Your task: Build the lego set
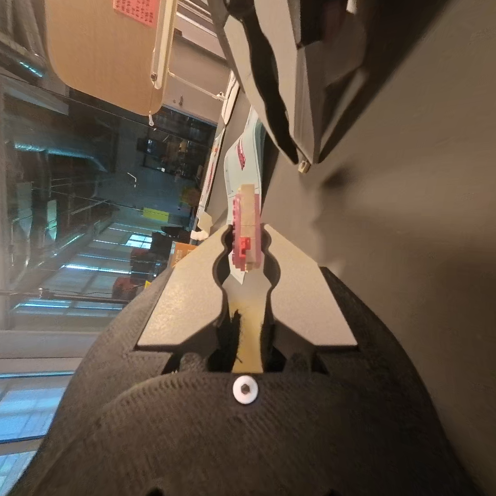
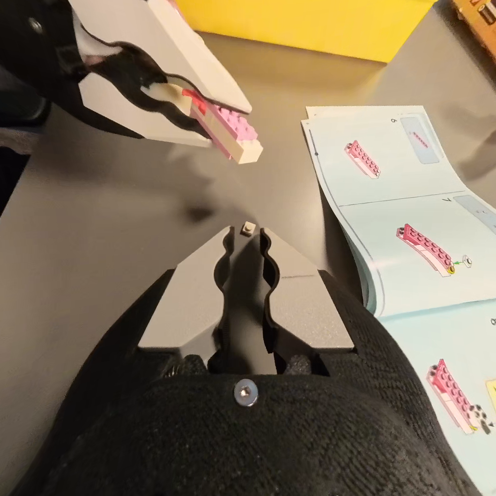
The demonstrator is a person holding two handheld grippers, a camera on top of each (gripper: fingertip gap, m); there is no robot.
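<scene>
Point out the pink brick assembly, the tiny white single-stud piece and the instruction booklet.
pink brick assembly (image 2: 233, 126), right wrist view, its studded pink top.
tiny white single-stud piece (image 2: 247, 229), right wrist view, its stud.
instruction booklet (image 2: 402, 241), right wrist view, open pale-blue page.

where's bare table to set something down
Bare grey table lies left of the right gripper, below the left gripper holding the pink brick assembly. Crowded: booklet on the right, yellow box at the far edge, tiny white stud piece at the fingertips.

The rear of the pink and cream brick assembly (image 1: 245, 236) is being hidden between the fingers (image 1: 284, 257) of the left gripper (image 1: 246, 228). The yellow box (image 2: 308, 26) and the instruction booklet (image 2: 402, 214) are being cut off by the frame's top and right edges. The background room (image 1: 94, 201) is being blurred at the left.
</scene>
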